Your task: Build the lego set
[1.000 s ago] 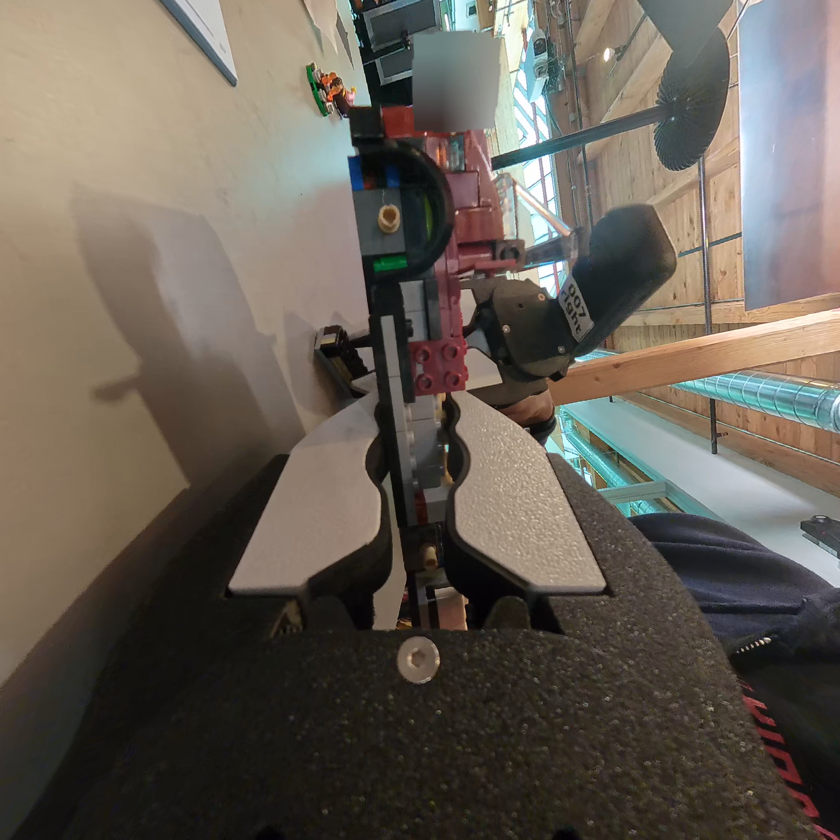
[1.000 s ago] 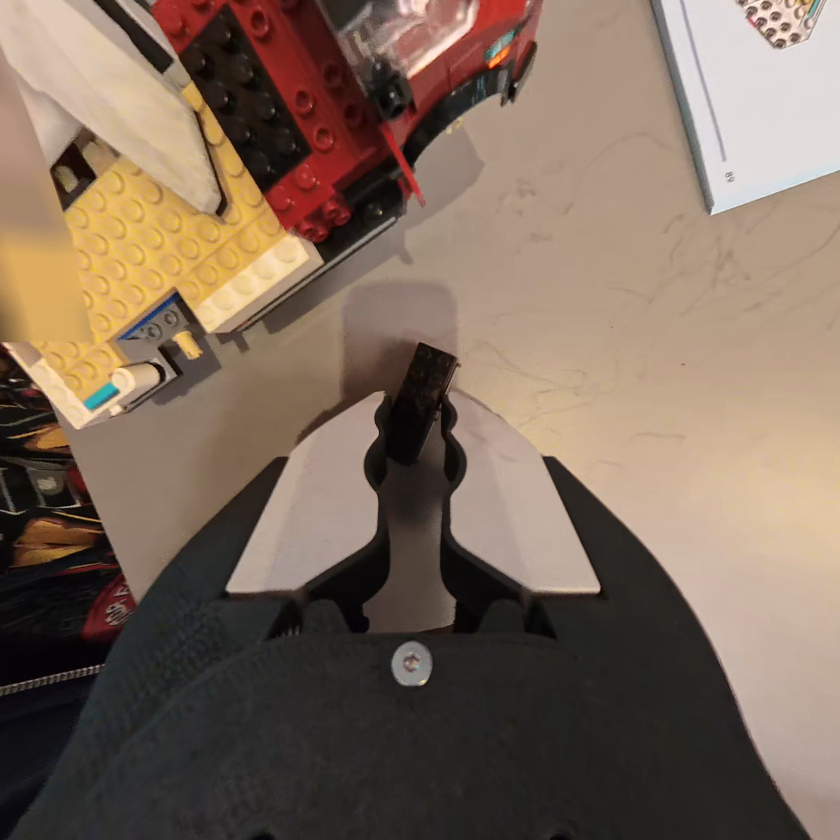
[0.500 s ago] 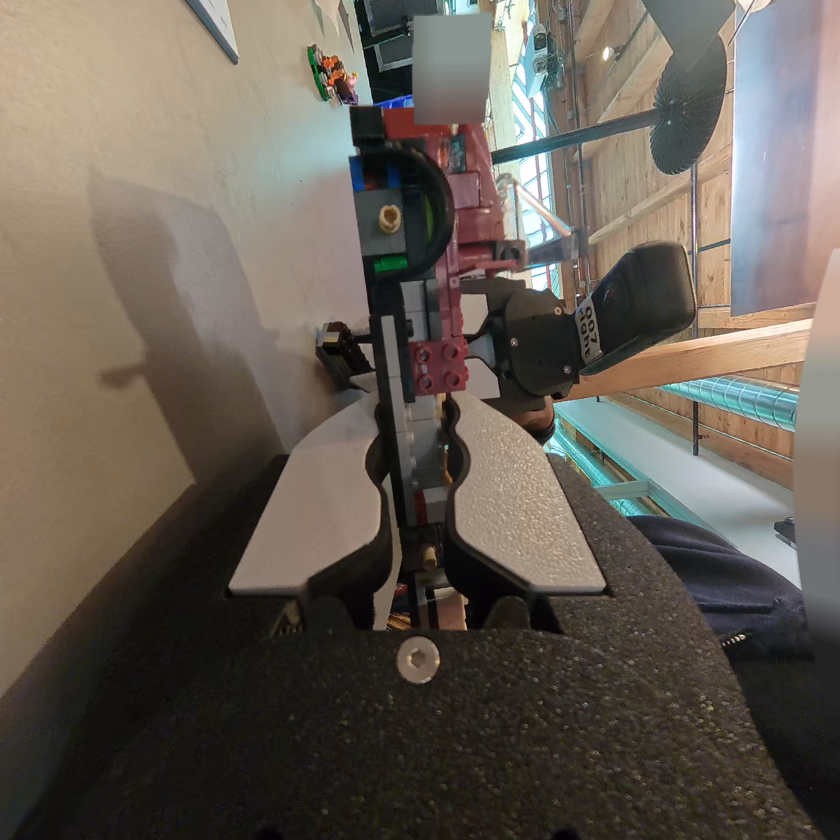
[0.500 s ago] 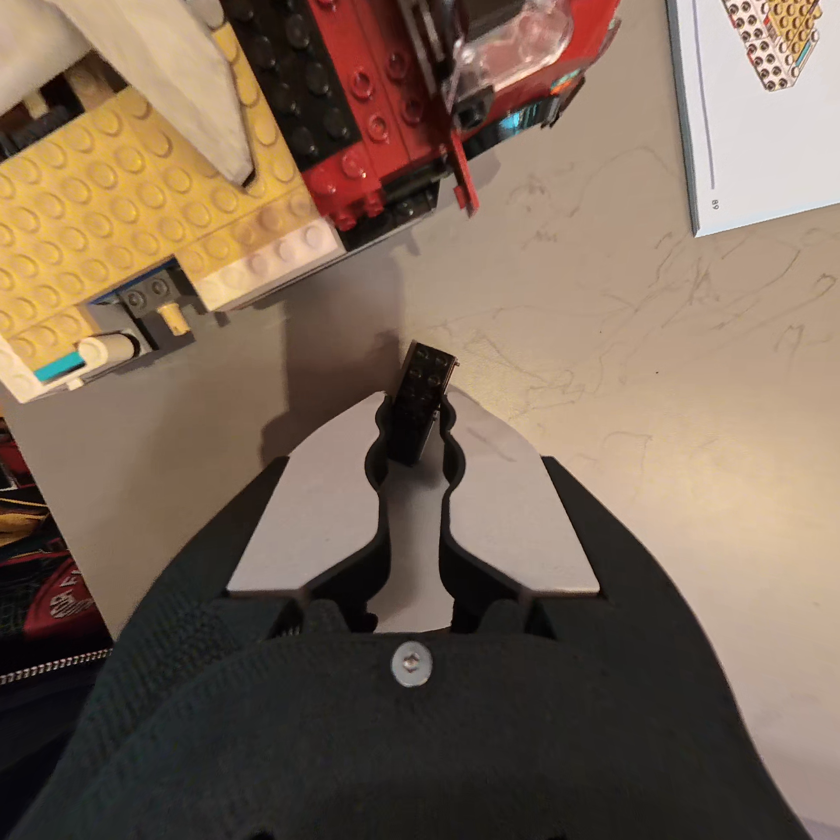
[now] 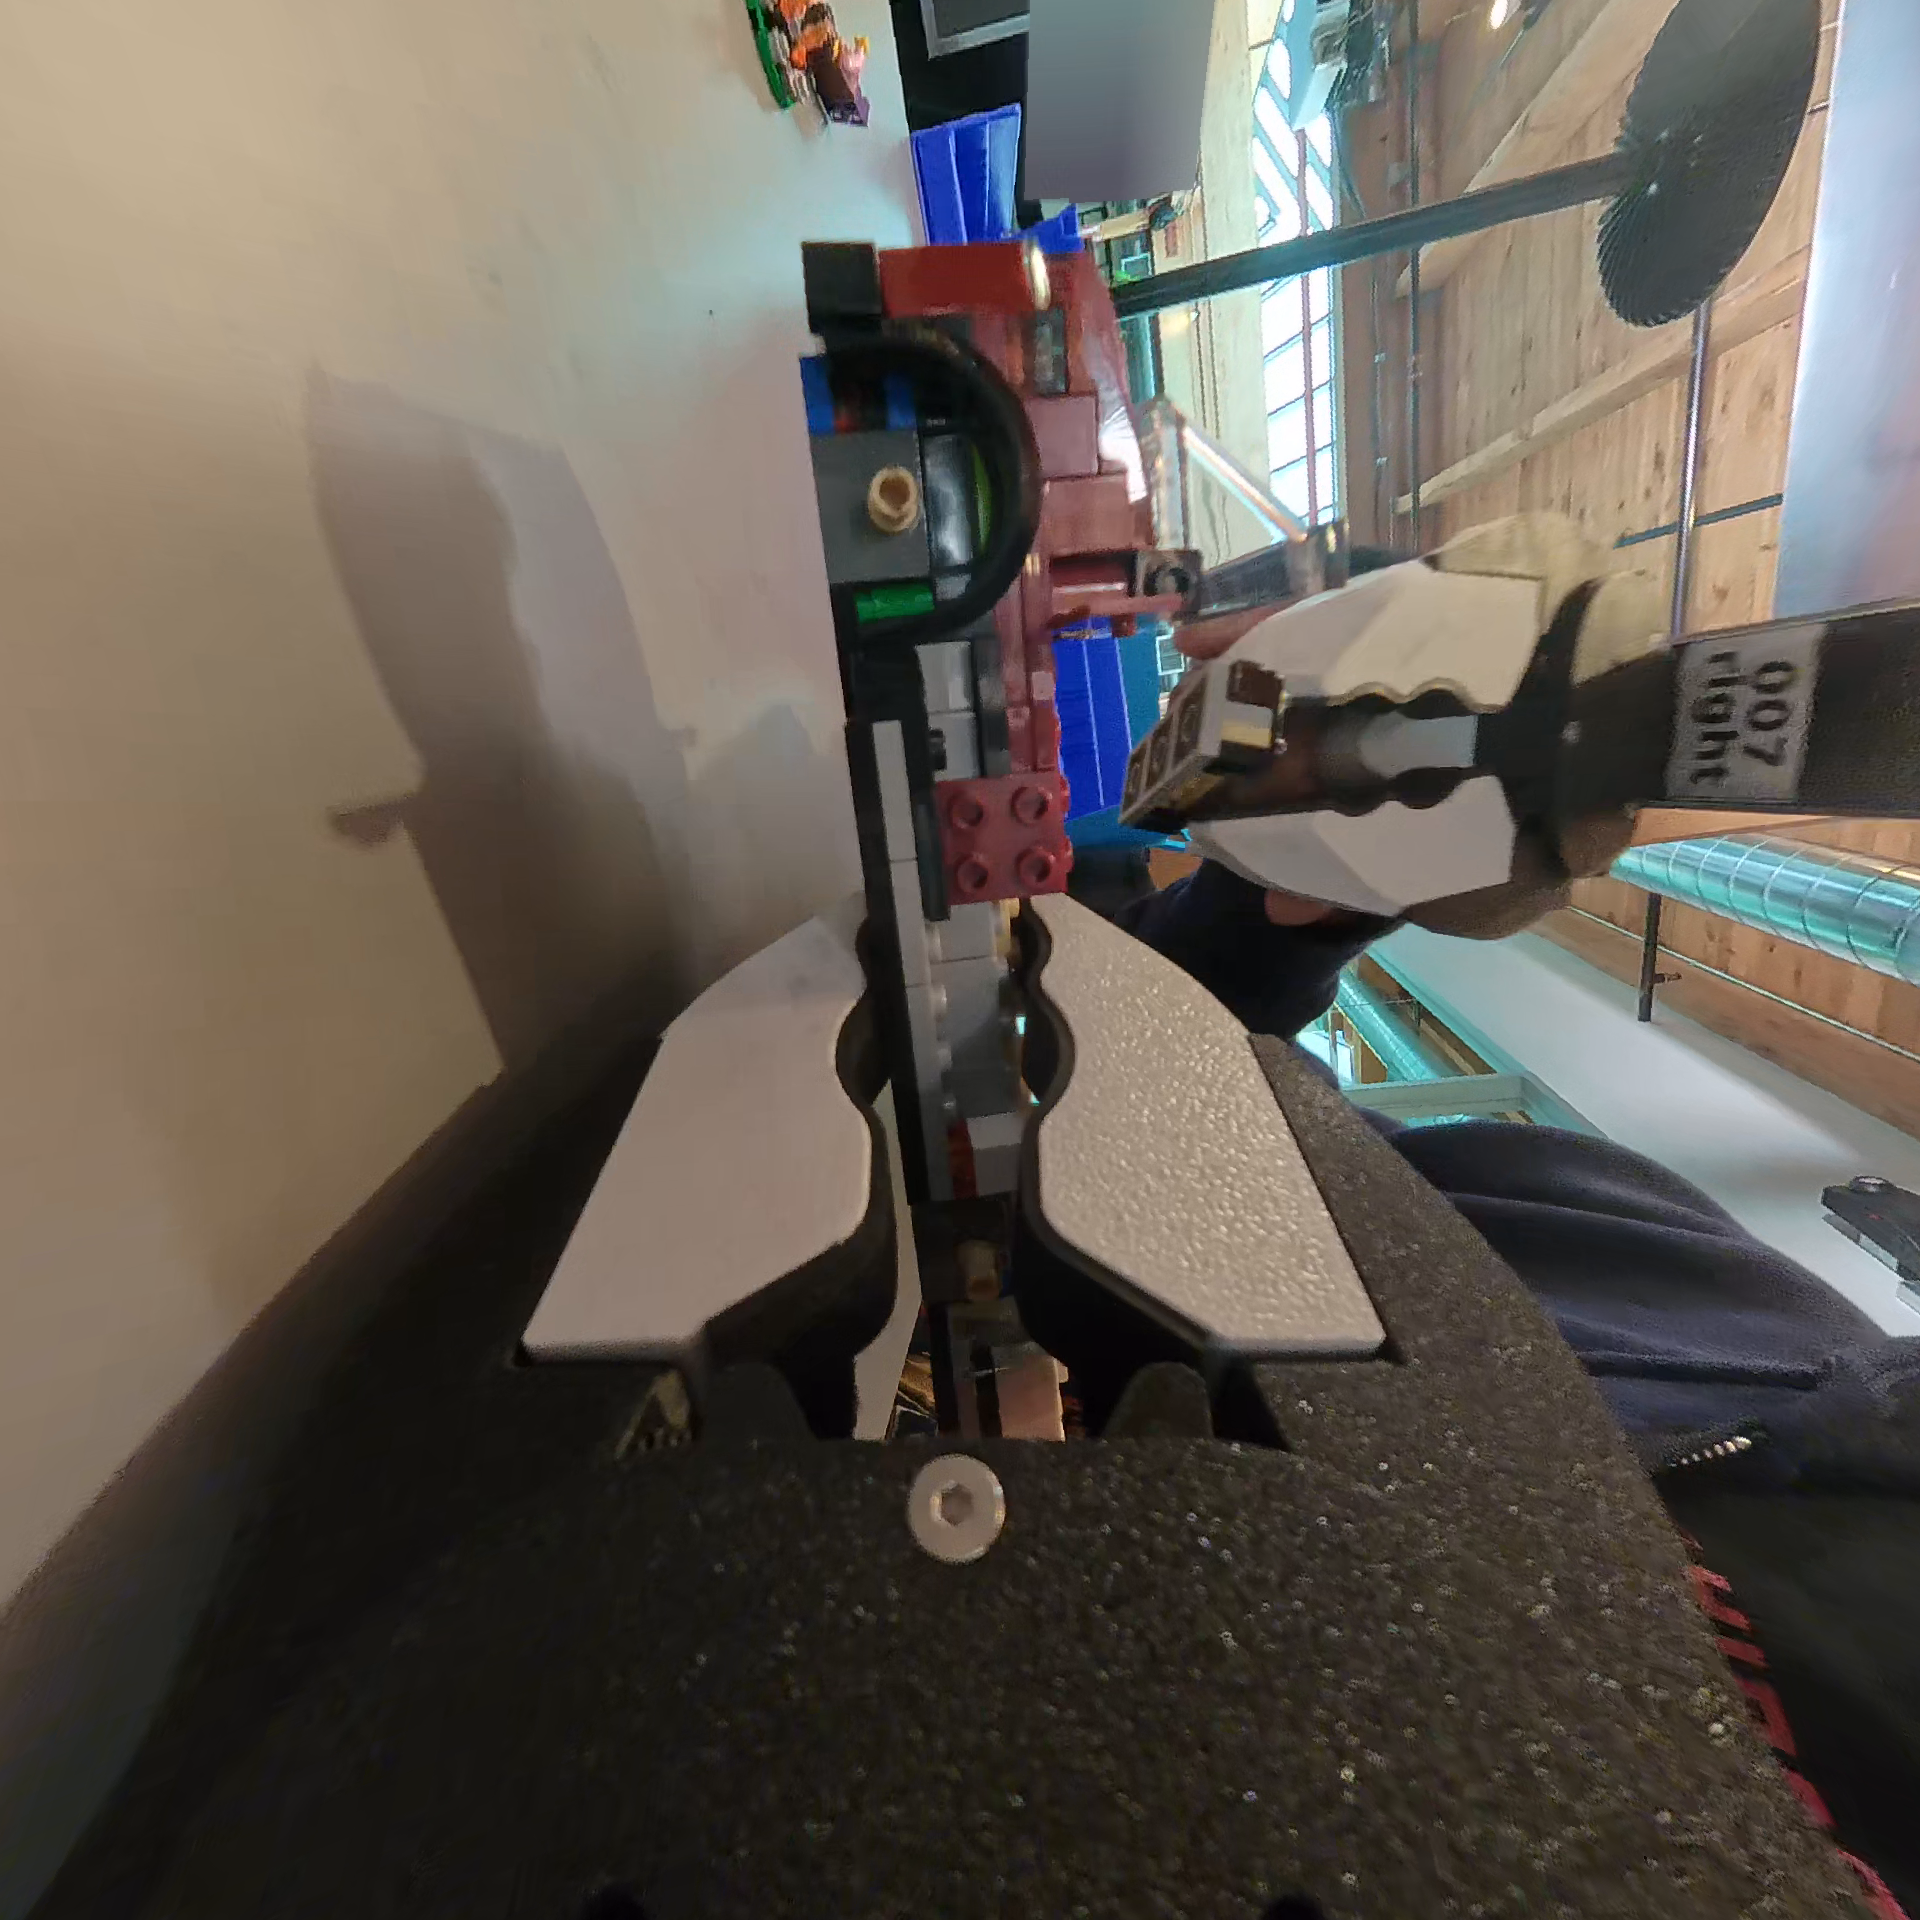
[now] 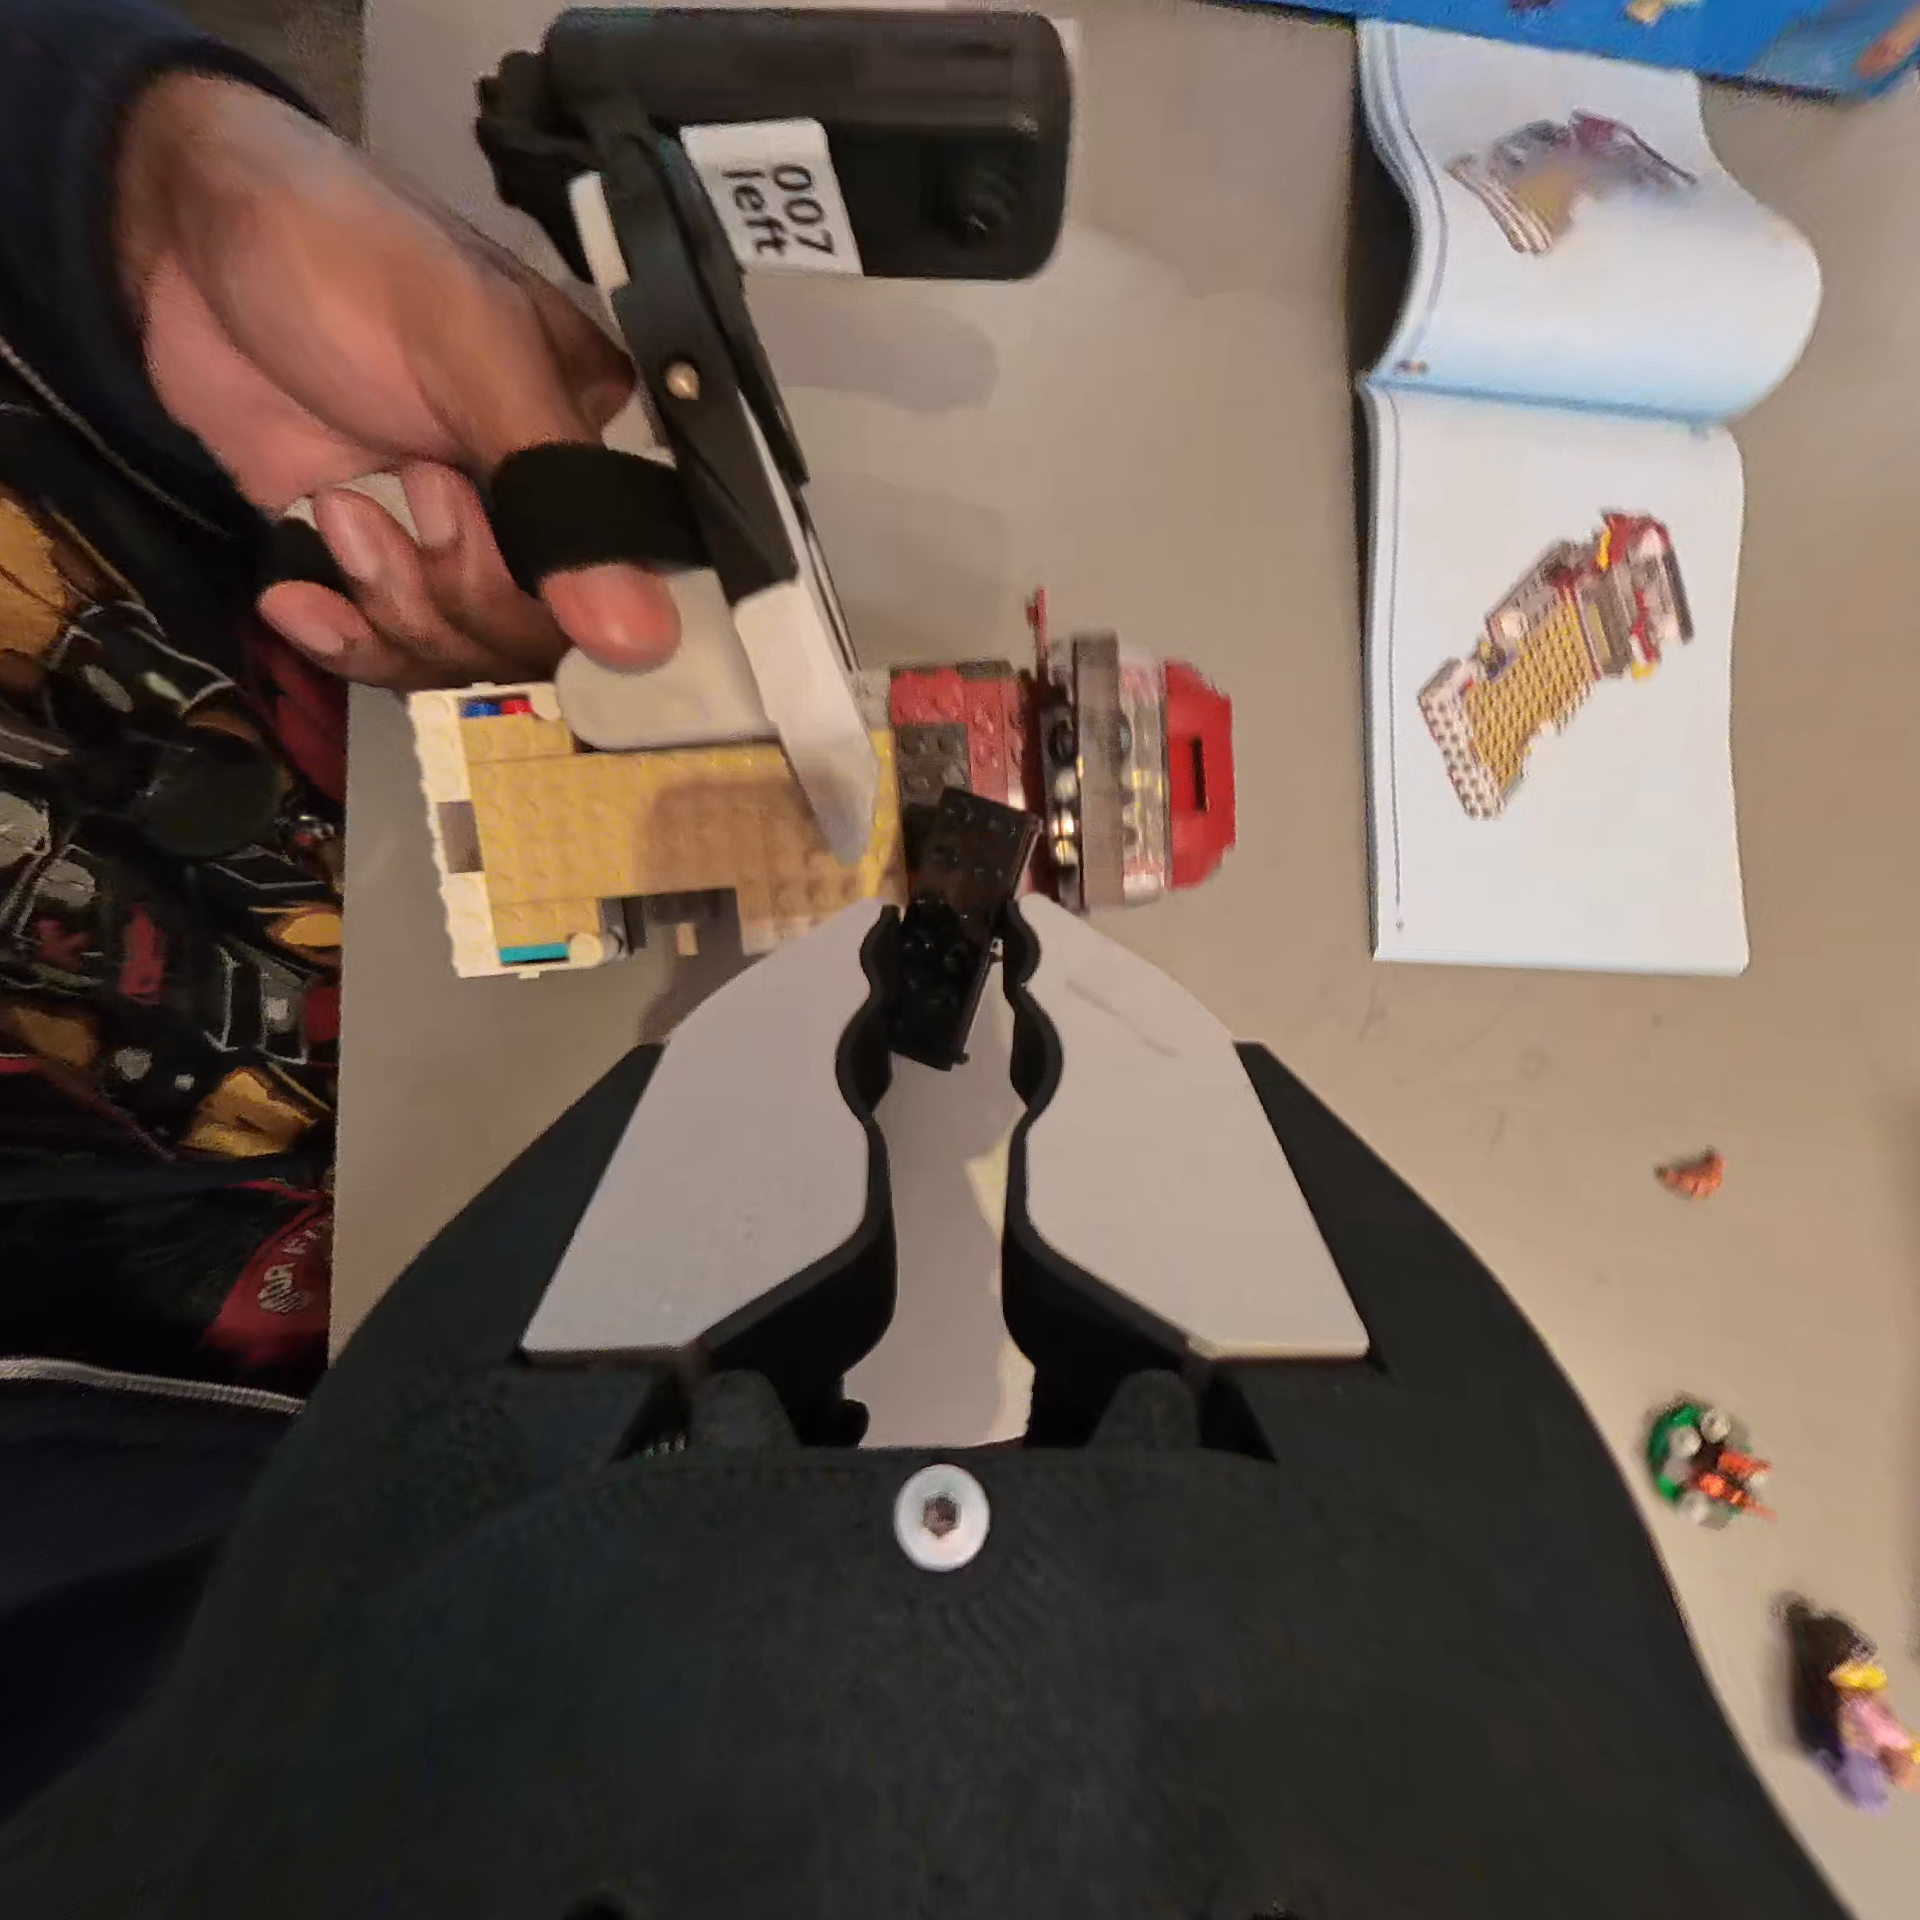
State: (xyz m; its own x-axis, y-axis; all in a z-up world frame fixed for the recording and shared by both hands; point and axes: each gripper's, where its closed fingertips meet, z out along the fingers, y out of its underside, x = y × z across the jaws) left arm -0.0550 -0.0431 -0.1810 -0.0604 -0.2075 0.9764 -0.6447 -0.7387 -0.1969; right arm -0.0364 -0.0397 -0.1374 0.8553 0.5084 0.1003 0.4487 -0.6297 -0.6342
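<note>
The left tool (image 5: pixel 940 940) is closed on the edge of a brick-built model (image 5: pixel 925 727), its pads pressing the grey-and-black plates from both sides, so the model stands on edge up the centre of the left wrist view. In the right wrist view the same model (image 6: pixel 665 821) lies across the middle of the frame, tan and white at left, red at right, above the grey surface (image 6: pixel 1195 520).

The right tool (image 6: pixel 940 935) grips a small black studded plate (image 6: pixel 956 914) between nearly closed fingers; the plate juts forward at a tilt, its far end just beside the model's dark section. Whether they touch is unclear.

An open instruction booklet (image 6: pixel 1558 665) lies at the right of that frame, with small figures (image 6: pixel 1704 1475) at lower right.
</note>
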